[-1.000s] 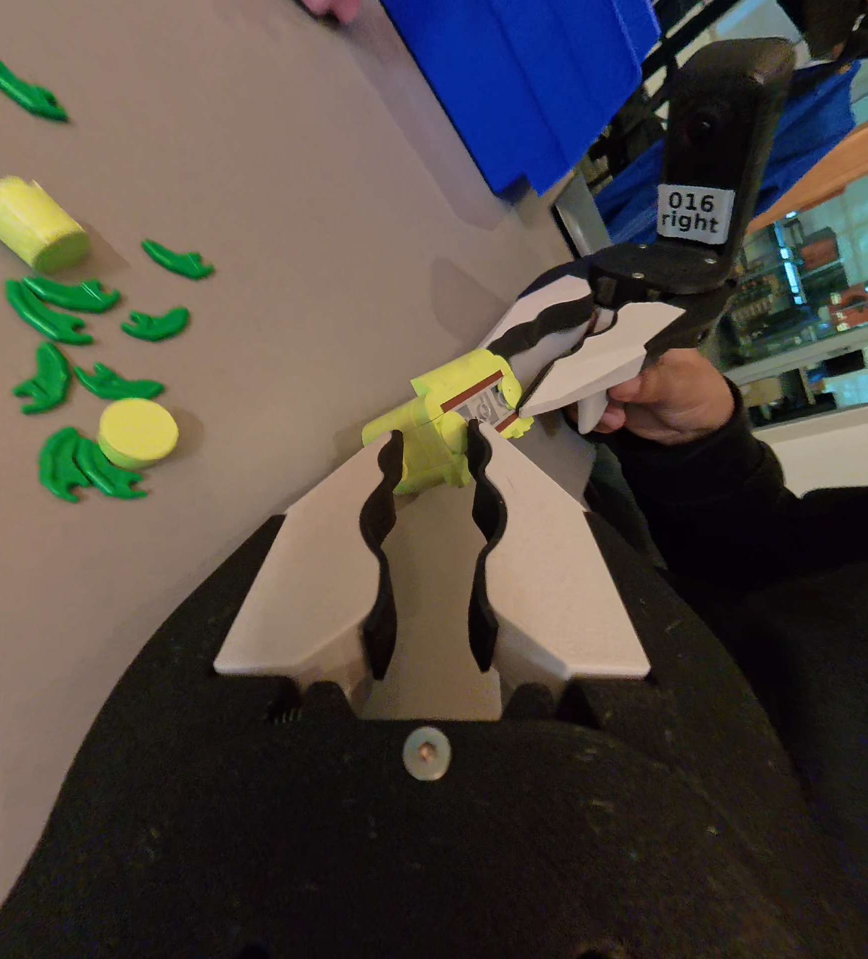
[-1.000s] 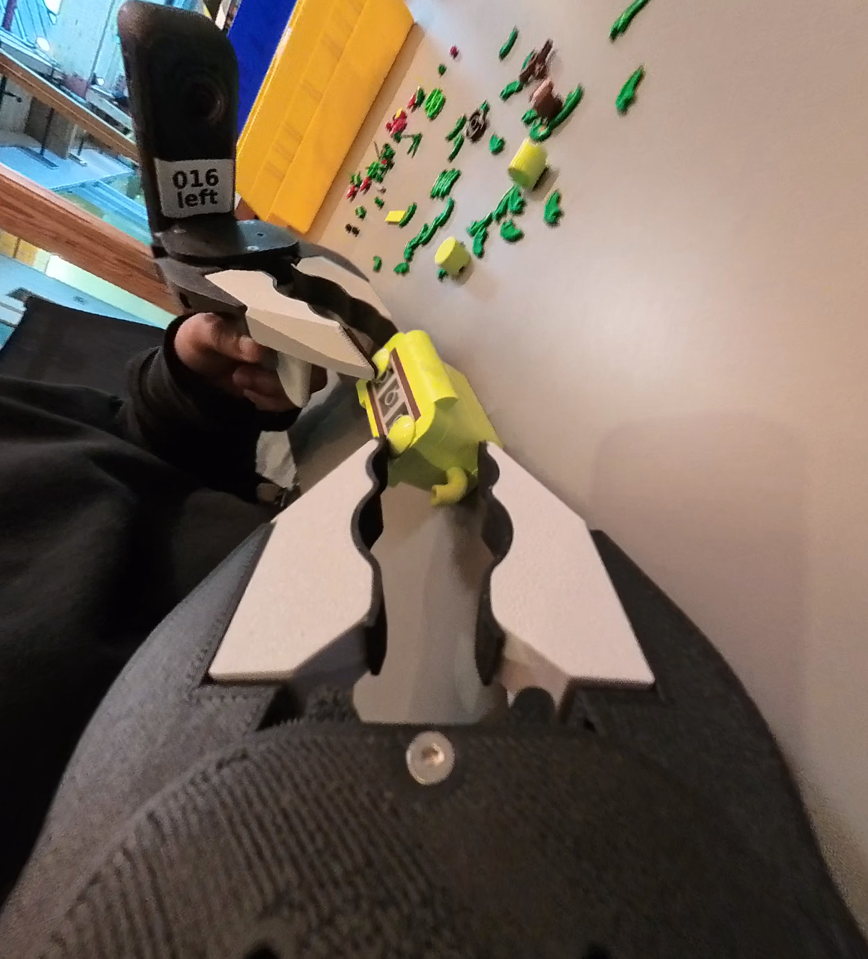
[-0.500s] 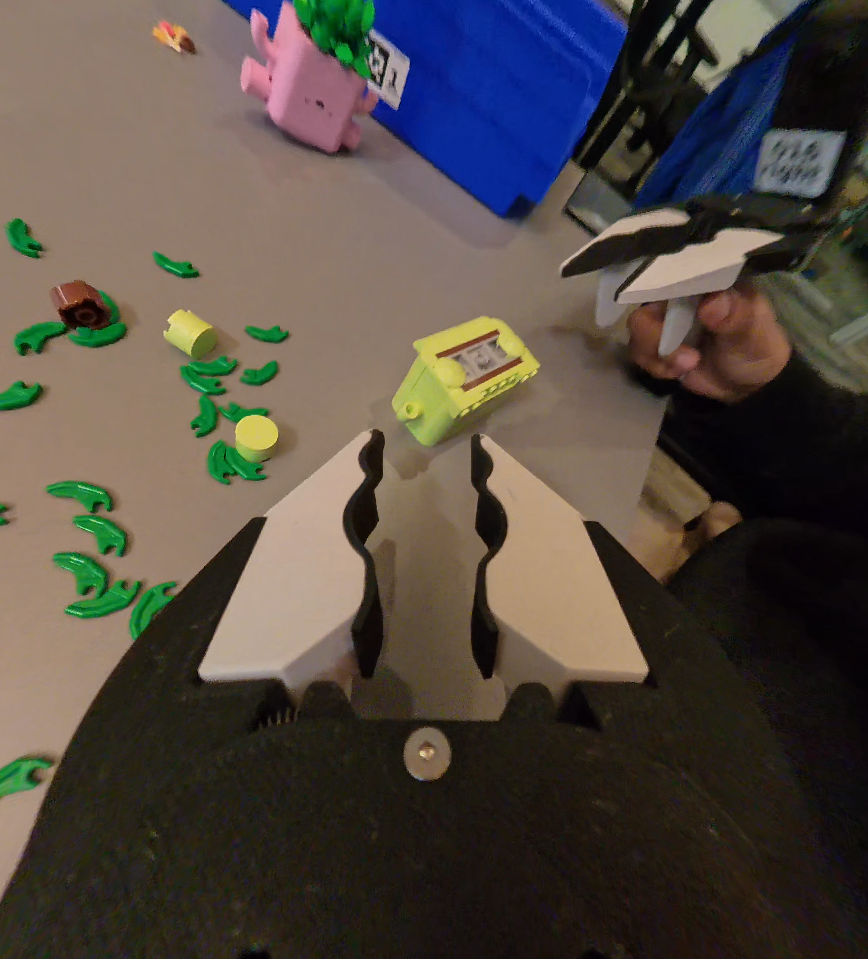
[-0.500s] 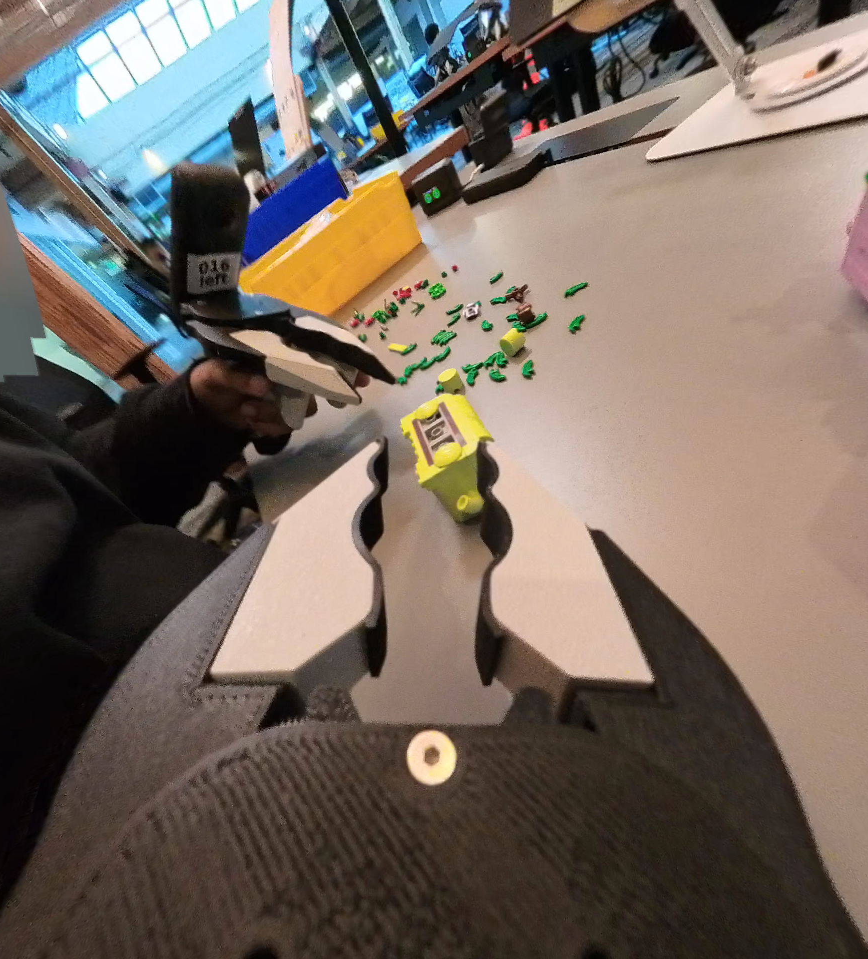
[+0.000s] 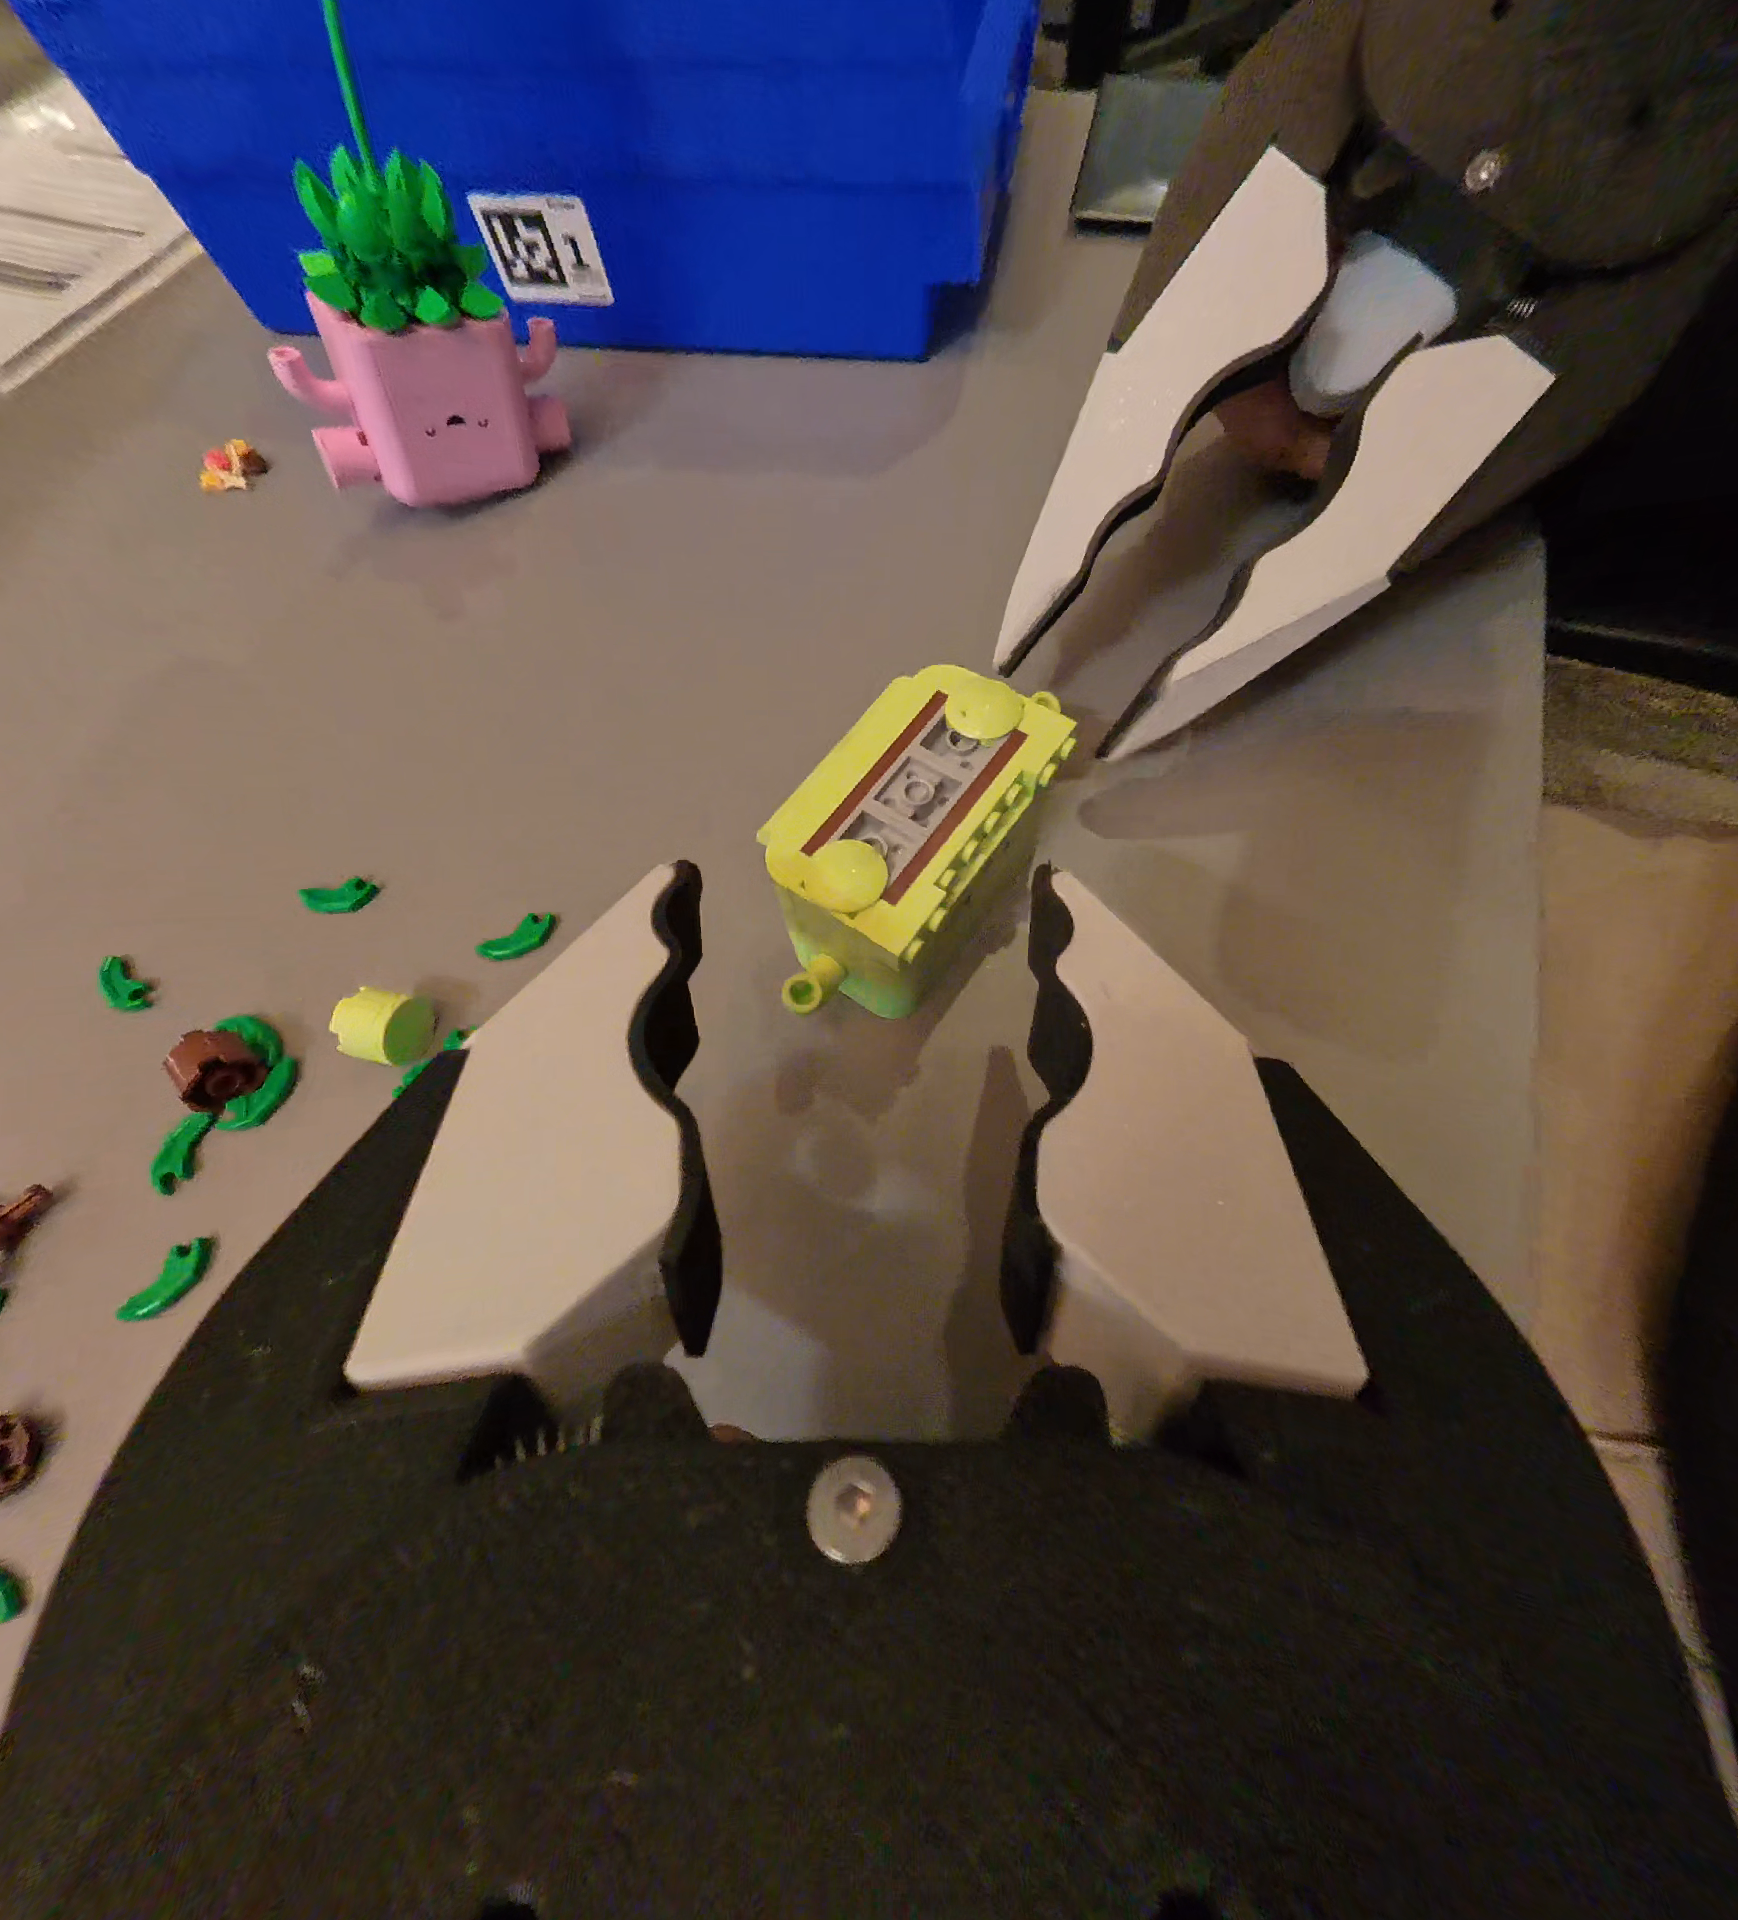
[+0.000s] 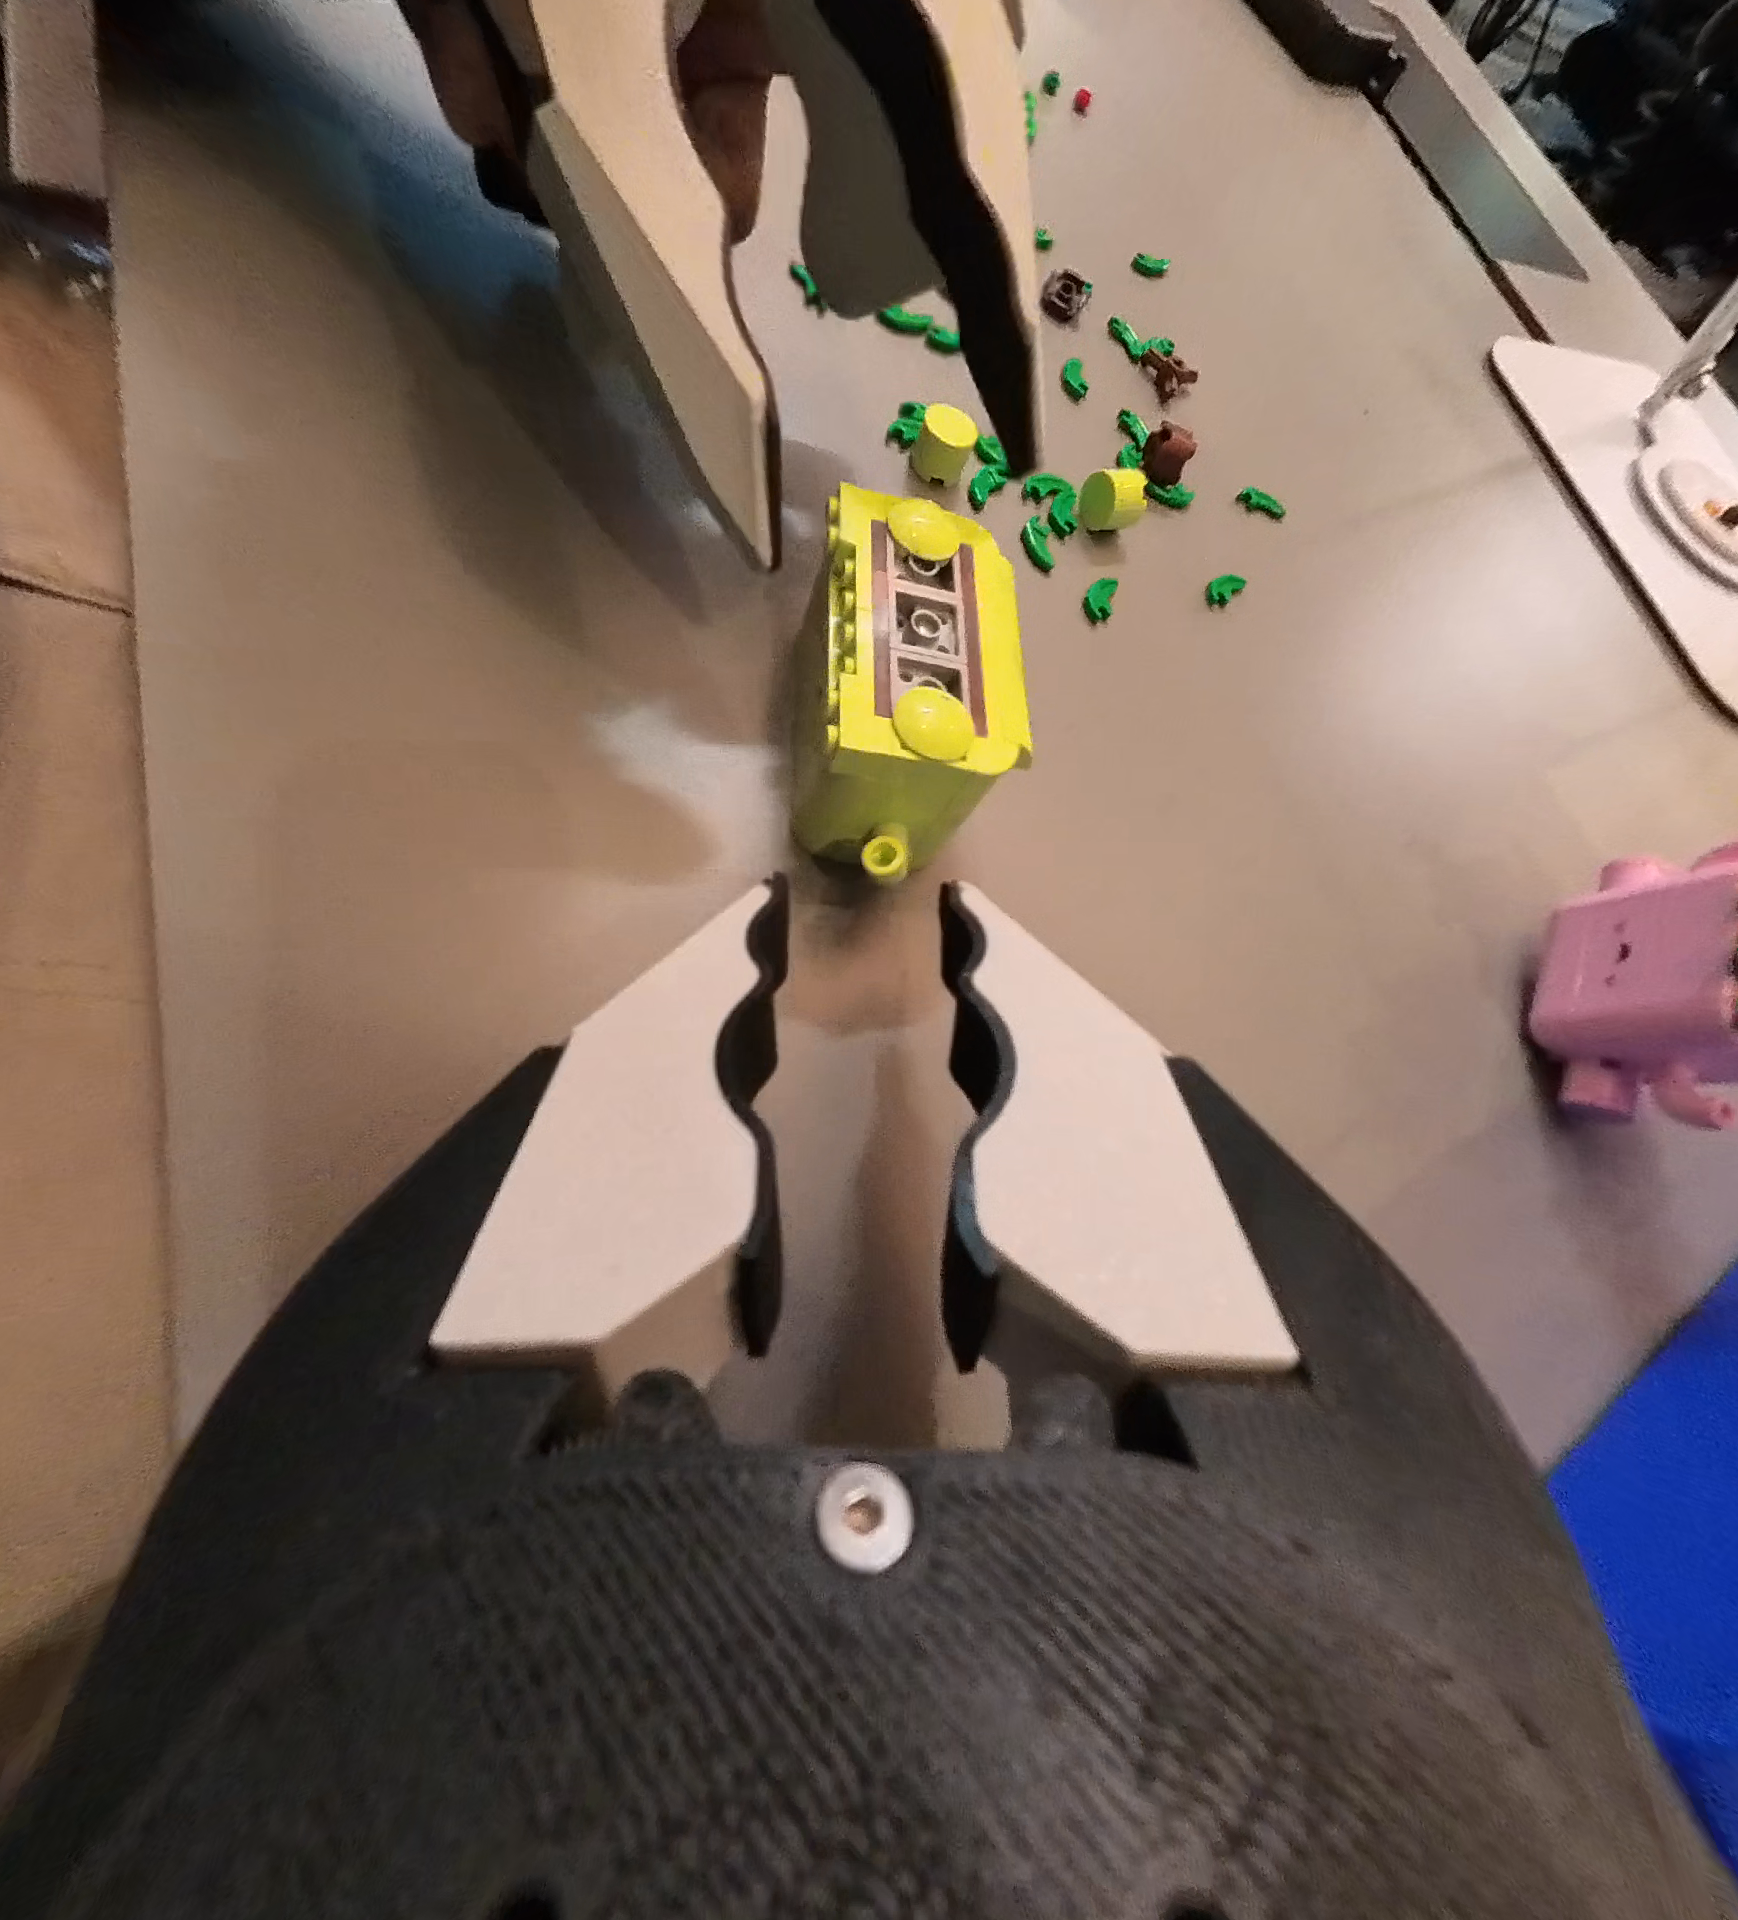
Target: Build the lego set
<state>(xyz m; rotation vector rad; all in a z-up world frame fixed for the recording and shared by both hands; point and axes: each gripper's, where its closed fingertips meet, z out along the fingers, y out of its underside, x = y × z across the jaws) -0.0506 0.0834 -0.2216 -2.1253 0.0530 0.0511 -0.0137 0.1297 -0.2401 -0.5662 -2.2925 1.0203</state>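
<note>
A lime-green lego body (image 5: 912,842) with a grey and brown studded top and two lime domes lies on the grey table (image 5: 636,644). My left gripper (image 5: 863,883) is open and empty, its tips just short of the body's near end. My right gripper (image 5: 1057,707) is open and empty at the body's far end, tips close to it. In the right wrist view the body (image 6: 917,665) lies just ahead of my right gripper (image 6: 863,891), with the left gripper (image 6: 894,511) beyond it. Neither gripper holds it.
A pink lego pot with a green plant (image 5: 429,416) stands before a blue bin (image 5: 636,125). Green leaf pieces (image 5: 169,1278), a lime cylinder (image 5: 382,1027) and brown pieces (image 5: 210,1070) lie scattered at the left. A white stand base (image 6: 1675,520) sits on the table. Tip to tip, the grippers are about 7 centimetres apart. The left tips stand about 8 centimetres off the lime cylinder (image 5: 382,1027).
A second ago both grippers held the lime body in the air. It now lies on the table, released. Both grippers have tilted down over it, and the left has opened wider.
</note>
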